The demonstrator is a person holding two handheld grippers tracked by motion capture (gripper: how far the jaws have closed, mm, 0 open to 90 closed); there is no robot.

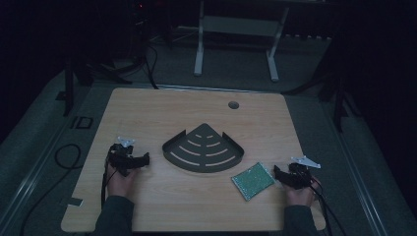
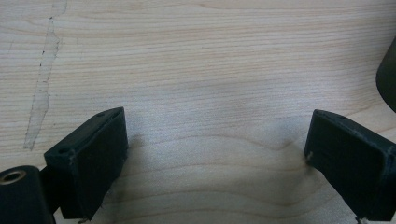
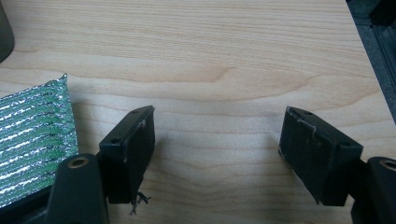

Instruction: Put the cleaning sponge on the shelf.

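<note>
A dark fan-shaped corner shelf (image 1: 204, 149) with curved slots lies in the middle of the wooden table (image 1: 147, 113). A green glittery sponge pad (image 1: 253, 180) lies to its right, near the front edge, and its silvery-green surface (image 3: 32, 140) shows at the left of the right gripper view. My left gripper (image 1: 140, 161) rests on the table left of the shelf, jaws wide apart over bare wood (image 2: 215, 140). My right gripper (image 1: 279, 173) rests just right of the pad, open, with nothing between its fingers (image 3: 130, 144).
A round cable hole (image 1: 233, 104) is near the table's far edge. White desk legs (image 1: 199, 49) stand on the floor beyond. Cables (image 1: 64, 157) lie on the floor at the left. A rim of the shelf (image 2: 387, 74) shows at the right edge of the left gripper view.
</note>
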